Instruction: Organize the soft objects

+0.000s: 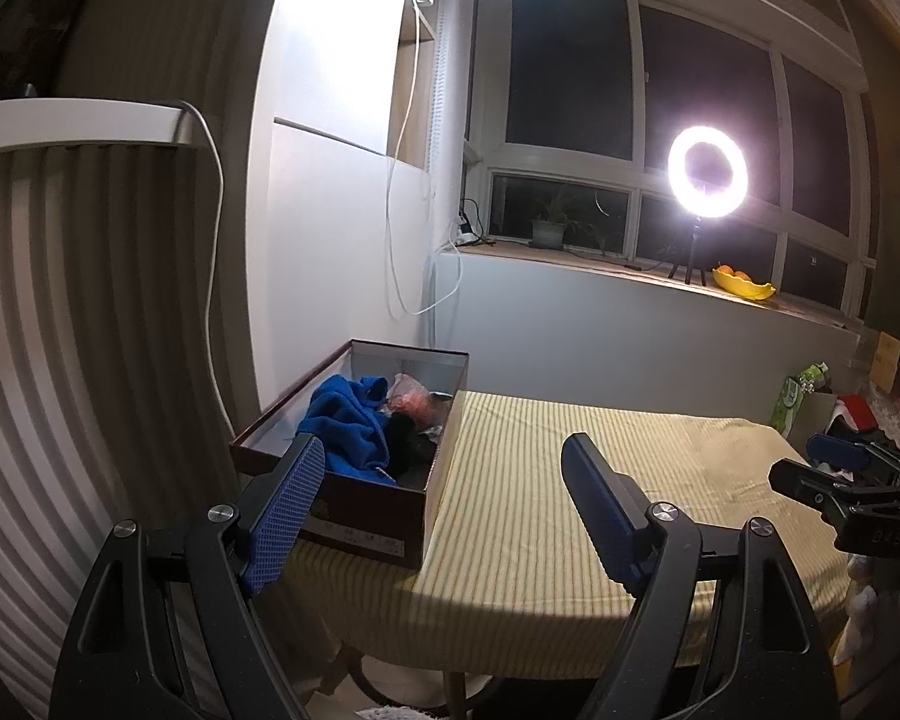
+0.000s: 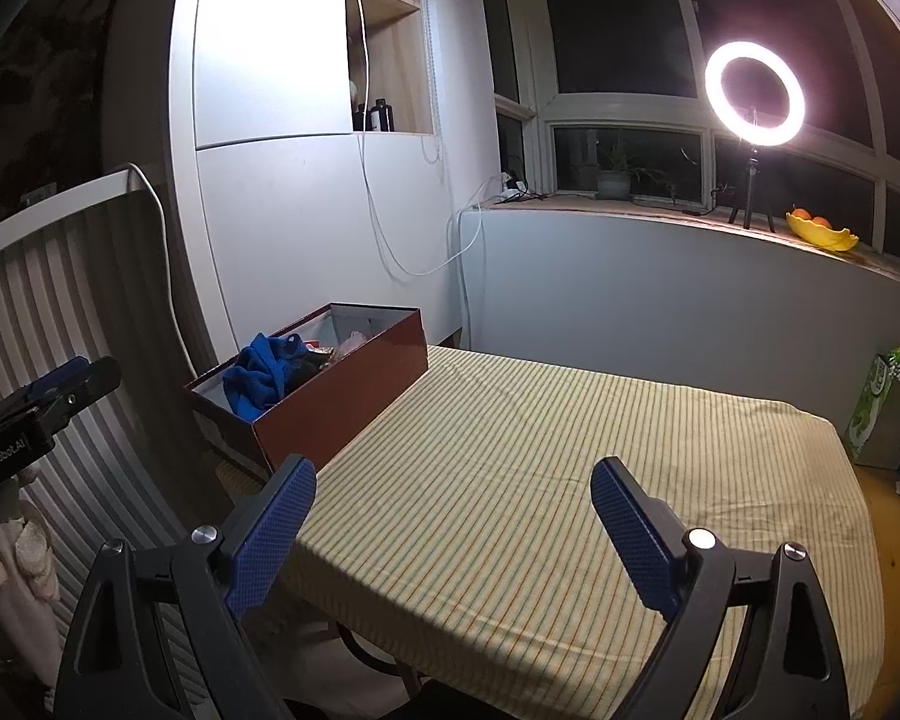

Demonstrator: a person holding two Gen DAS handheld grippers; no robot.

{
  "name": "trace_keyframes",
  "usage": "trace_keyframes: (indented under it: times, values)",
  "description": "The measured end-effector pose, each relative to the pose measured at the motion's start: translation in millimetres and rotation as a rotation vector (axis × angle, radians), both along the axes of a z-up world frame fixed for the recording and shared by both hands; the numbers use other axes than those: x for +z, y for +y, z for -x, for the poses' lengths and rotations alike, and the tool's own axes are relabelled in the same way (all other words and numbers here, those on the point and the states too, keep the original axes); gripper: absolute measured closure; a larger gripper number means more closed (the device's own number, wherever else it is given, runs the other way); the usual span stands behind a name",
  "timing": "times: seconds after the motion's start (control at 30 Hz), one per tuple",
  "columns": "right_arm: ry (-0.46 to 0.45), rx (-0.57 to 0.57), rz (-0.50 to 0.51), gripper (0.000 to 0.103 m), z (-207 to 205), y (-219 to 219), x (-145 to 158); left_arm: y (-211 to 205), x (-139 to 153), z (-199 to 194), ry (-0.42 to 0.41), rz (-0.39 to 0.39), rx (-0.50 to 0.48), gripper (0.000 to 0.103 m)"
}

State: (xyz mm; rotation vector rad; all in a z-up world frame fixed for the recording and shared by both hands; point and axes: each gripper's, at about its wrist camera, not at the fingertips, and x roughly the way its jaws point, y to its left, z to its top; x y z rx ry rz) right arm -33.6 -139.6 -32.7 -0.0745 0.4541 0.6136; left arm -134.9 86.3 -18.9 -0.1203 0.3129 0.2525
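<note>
A brown shoebox (image 1: 366,516) (image 2: 342,408) stands on the left side of a table under a yellow striped cloth (image 1: 570,480) (image 2: 540,480). Inside lie a blue cloth (image 1: 348,426) (image 2: 258,378), a dark soft item (image 1: 408,444) and a pinkish crumpled one (image 1: 408,396). My left gripper (image 1: 444,456) hovers open near the box's near right corner, nothing between its fingers. My right gripper (image 2: 453,480) stands open above the bare cloth, right of the box, also with nothing between its fingers. Each gripper shows at the edge of the other's view: the right gripper (image 1: 834,468), the left gripper (image 2: 48,402).
A ribbed white panel (image 1: 90,330) stands left of the table. On the window sill behind are a lit ring light (image 1: 708,171) (image 2: 753,93), a potted plant (image 2: 615,177) and a yellow fruit bowl (image 2: 822,231). A green carton (image 2: 876,402) and clutter sit at the right.
</note>
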Motion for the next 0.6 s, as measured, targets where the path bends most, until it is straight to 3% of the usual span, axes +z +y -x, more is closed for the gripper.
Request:
trace_keyframes:
  times: [0.6]
  values:
    - [0.019, 0.000, 0.011, 0.012, -5.2, 3.0, -7.4, 4.4, -6.3, -5.5, 0.006, 0.002, 0.016, 0.022]
